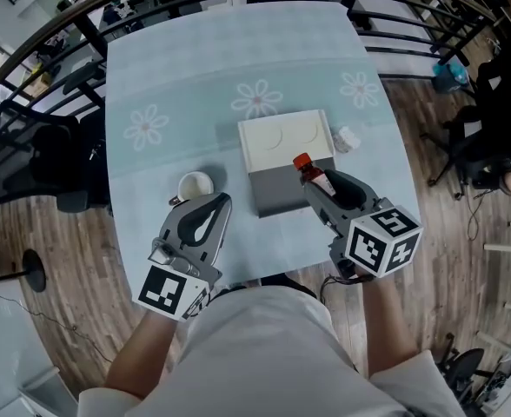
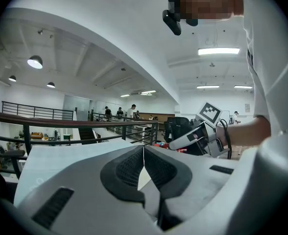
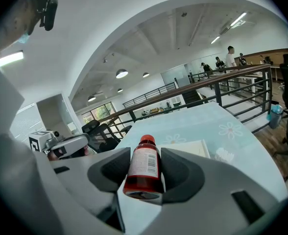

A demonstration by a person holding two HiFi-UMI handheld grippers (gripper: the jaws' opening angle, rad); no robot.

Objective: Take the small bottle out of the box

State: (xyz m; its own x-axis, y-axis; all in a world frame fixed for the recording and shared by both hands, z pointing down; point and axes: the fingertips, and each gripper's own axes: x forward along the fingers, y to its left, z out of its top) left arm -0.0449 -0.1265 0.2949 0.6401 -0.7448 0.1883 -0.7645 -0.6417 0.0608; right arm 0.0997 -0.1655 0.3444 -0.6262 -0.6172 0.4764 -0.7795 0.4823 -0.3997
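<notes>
A small bottle [image 1: 311, 172] of red liquid with a red cap and a white label sits between the jaws of my right gripper [image 1: 318, 183], which is shut on it and holds it in the air over the near right part of the grey box [image 1: 273, 191]. In the right gripper view the small bottle [image 3: 144, 170] points away from the camera, cap forward, pads against both sides. My left gripper [image 1: 212, 208] hovers left of the box, near the table's front edge, its jaws together with nothing between them [image 2: 144, 168].
The box's cream lid [image 1: 283, 139] lies just behind it. A white cup [image 1: 195, 186] stands left of the box, close to my left gripper. A small crumpled white thing [image 1: 347, 138] lies right of the lid. Railings and office chairs ring the pale flowered table [image 1: 195, 85].
</notes>
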